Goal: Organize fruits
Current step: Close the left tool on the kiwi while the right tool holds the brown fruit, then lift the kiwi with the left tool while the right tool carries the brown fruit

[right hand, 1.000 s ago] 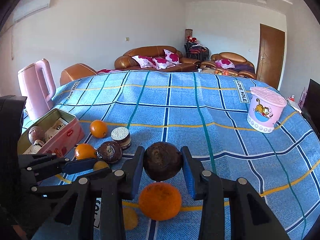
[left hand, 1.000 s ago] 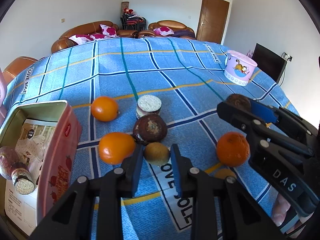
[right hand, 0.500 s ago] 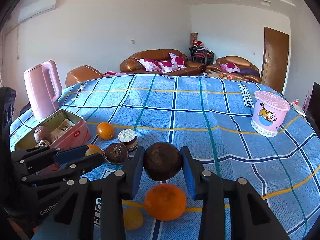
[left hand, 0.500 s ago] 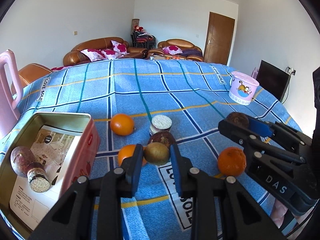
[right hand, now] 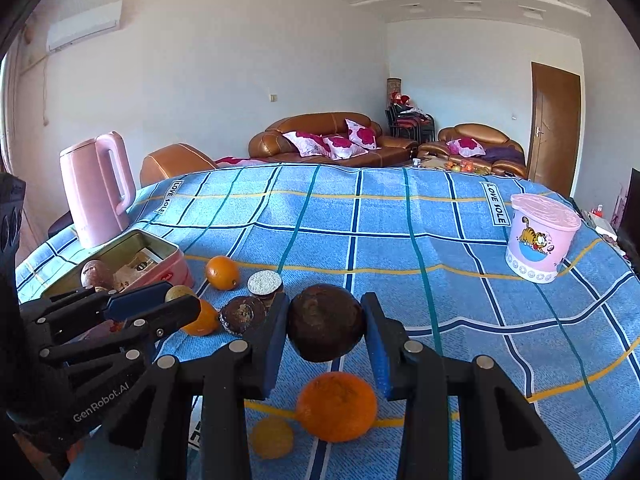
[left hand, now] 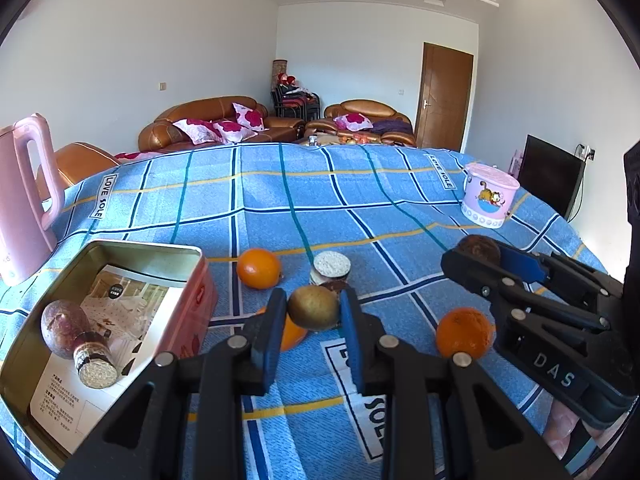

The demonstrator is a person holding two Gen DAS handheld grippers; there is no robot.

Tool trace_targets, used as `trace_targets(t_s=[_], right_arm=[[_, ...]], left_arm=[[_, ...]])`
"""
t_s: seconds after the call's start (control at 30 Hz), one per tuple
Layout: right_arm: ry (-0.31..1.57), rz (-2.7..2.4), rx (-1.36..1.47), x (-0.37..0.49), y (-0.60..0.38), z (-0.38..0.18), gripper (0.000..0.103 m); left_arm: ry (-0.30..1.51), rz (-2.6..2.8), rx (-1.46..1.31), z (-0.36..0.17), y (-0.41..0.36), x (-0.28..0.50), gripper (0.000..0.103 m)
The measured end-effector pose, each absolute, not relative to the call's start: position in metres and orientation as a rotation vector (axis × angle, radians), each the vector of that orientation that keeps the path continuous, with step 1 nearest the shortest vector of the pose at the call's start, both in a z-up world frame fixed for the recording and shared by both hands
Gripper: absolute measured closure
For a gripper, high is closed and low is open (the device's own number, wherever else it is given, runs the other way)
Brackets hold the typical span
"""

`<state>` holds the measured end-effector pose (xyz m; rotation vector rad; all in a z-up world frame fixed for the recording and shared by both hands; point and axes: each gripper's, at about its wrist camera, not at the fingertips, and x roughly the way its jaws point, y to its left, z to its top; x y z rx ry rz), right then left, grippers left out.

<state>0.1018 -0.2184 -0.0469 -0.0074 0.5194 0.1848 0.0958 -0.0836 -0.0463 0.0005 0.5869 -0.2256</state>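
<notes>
Mid-carry, the left gripper [left hand: 313,307] clamps a kiwi [left hand: 313,306] and the right gripper [right hand: 325,329] a dark fruit [right hand: 326,328]; next, probably the tin [left hand: 168,249] at lower left.

Left hand-held gripper [left hand: 313,316]: has risen and tipped up a little since a second ago, so more of the room shows above the worktop [left hand: 328,196].
Kiwi [left hand: 313,307]: lifted off the blue cloth; a second ago it sat low beside the front orange [left hand: 292,334], now it hangs above and partly in front of it.
Pink tin [left hand: 188,300]: more of its open inside now shows.
</notes>
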Motion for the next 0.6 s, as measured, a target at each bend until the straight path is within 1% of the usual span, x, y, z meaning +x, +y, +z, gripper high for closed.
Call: trace_targets(t_s=[0.6], right_arm=[[0.455, 0.184, -0.005, 0.091, -0.220, -0.042, 0.064]], left_arm=[[0.513, -0.205, 0.009, -0.040, -0.082, 0.082, 0.074]])
